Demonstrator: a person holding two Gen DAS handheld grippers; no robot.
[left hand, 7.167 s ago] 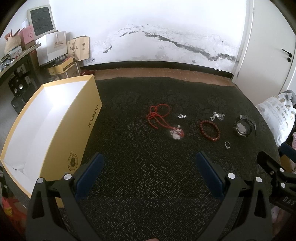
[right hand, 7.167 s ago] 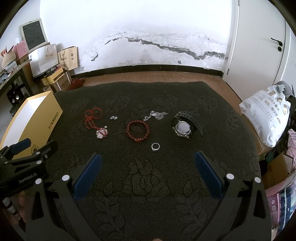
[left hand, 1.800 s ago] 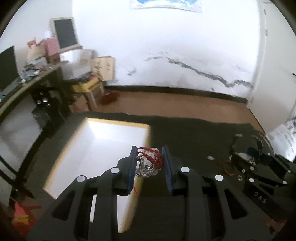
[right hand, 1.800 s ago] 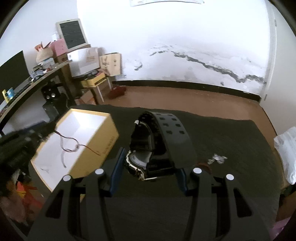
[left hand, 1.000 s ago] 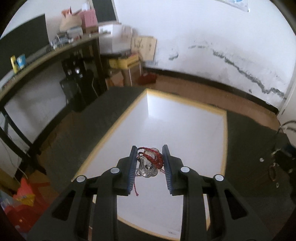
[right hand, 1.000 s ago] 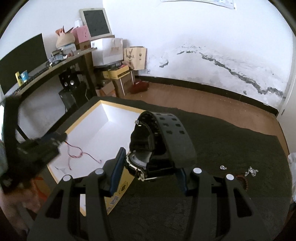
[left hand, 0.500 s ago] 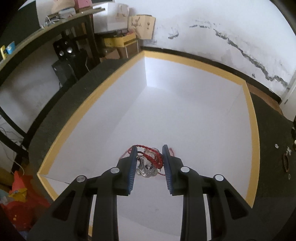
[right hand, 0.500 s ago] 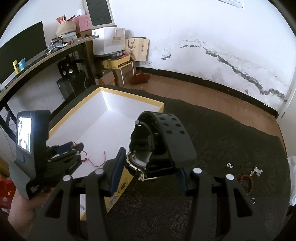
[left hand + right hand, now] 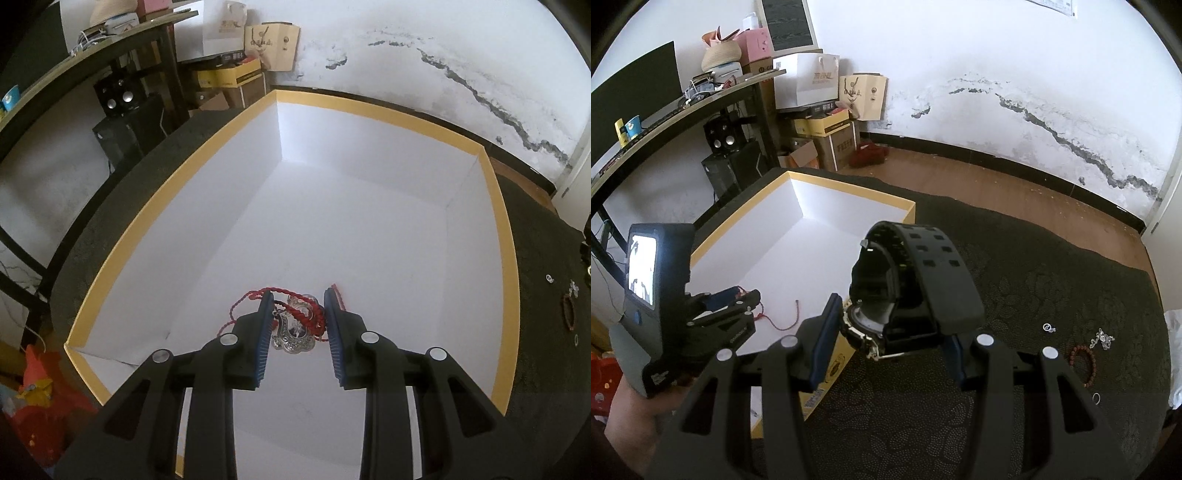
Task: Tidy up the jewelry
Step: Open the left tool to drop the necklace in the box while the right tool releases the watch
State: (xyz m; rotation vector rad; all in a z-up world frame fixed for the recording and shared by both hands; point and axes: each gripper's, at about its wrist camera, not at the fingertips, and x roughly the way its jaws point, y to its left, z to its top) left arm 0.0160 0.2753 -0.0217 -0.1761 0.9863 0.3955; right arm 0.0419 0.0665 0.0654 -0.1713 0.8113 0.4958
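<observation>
Left wrist view: necklace low over the box floor.
My left gripper (image 9: 297,308) is clamped on one red-cord necklace (image 9: 295,321), its silver pendant hanging between the pads and cord trailing left onto the white floor of the one yellow-rimmed box (image 9: 502,258). I judge release comes straight below; this arm is the nearer.

Right wrist view: watch short of the box.
My right gripper (image 9: 892,343) is clamped on one black watch (image 9: 908,288), strap arching upward. The box lies ahead and left. On the dark mat (image 9: 1034,280) I count one bead bracelet (image 9: 1082,360), one ring (image 9: 1096,397), two small silver pieces.
</observation>
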